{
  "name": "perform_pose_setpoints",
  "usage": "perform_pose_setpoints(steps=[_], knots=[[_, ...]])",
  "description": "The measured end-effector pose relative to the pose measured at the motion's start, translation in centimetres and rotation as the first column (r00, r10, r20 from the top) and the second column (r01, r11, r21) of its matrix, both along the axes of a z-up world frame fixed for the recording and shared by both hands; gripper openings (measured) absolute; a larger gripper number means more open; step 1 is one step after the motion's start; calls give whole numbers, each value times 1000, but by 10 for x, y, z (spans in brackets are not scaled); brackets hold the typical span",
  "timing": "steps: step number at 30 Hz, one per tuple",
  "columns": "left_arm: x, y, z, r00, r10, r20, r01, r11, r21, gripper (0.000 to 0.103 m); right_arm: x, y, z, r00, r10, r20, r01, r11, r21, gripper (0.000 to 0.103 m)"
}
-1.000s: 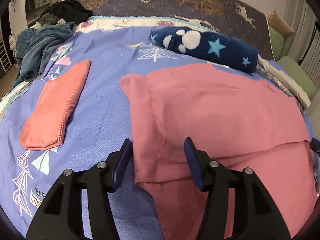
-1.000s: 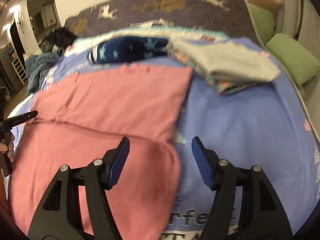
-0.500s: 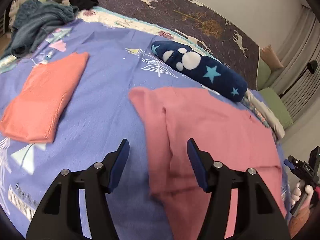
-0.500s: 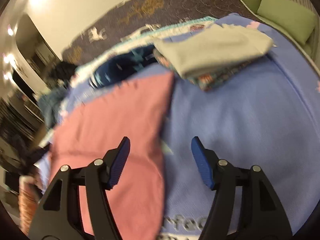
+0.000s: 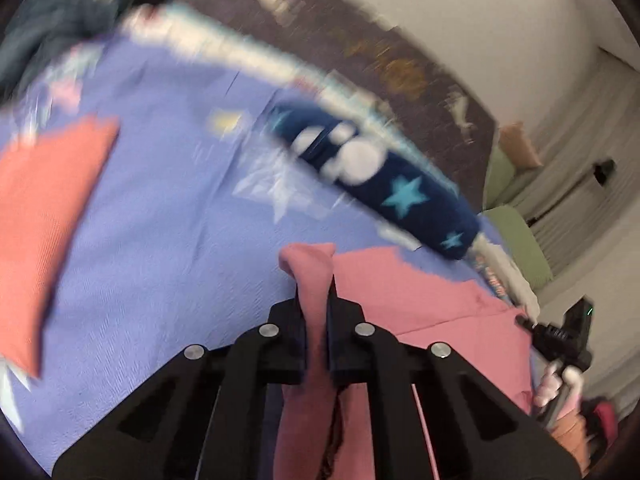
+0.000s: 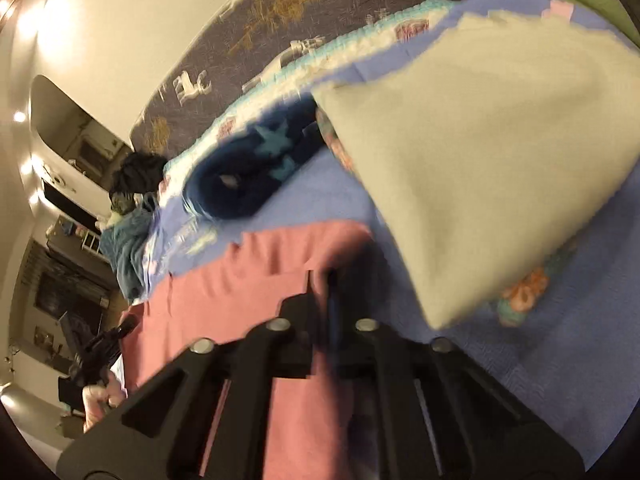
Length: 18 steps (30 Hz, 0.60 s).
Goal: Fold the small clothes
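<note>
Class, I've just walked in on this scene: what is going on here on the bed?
A person is folding a pink garment on a blue bedspread. The left gripper and right gripper each have their jaws shut on the fabric. An orange folded cloth lies to the left.

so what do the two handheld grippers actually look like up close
Both the left gripper and right gripper are matte black plastic, with angular linkage arms, triangular cut-outs and round silver pivot screws. The right's finger pad shows blue. No cables or sleeves are visible.
</note>
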<state>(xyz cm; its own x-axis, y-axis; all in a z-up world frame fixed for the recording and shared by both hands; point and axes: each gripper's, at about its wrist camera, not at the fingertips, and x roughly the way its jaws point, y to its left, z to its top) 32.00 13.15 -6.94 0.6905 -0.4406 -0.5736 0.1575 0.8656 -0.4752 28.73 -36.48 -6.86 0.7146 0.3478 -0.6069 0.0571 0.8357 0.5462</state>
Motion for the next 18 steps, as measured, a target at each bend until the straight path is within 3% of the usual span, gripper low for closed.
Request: perform_pose_setpoints(steps=[2,3,5,7,9,10,12,16,17,18], knots=[[-2,-8,9,998,7,57,-14,993,116,7,2,4,4,999,-37,-8,35,991,-128,3],[3,-11,5,999,9,38,-15,985,172,7,7,4,-3,998,-44,-44,35,985,-171,3],[14,-17,-17,999,2,-48,10,968,250,7,15,4,-21,992,-11,-123,-9,987,-160,5],[14,-17,-24,997,1,-77,19,969,247,9,5,-1,-25,995,5,-97,-16,994,-108,9],[6,-6,-14,998,32,-46,-22,978,206,17,-8,-5,-22,996,32,-78,-35,999,-31,39],[2,-1,-10,998,52,-40,-43,978,204,26,-16,-6,-19,997,33,-69,-35,999,-20,44],[-10,6,0,997,73,-25,-66,975,214,32,-35,-3,-11,996,56,-64,-59,997,-50,45],[-53,10,16,1000,22,14,-24,984,177,44,-65,11,-9,985,153,-80,-158,986,-55,49],[-61,4,12,1000,-7,-5,7,984,180,46,-76,21,-12,979,183,-93,-192,976,-98,51],[-65,-6,2,998,-32,-52,43,972,230,48,-84,27,-14,975,188,-119,-207,964,-168,48]])
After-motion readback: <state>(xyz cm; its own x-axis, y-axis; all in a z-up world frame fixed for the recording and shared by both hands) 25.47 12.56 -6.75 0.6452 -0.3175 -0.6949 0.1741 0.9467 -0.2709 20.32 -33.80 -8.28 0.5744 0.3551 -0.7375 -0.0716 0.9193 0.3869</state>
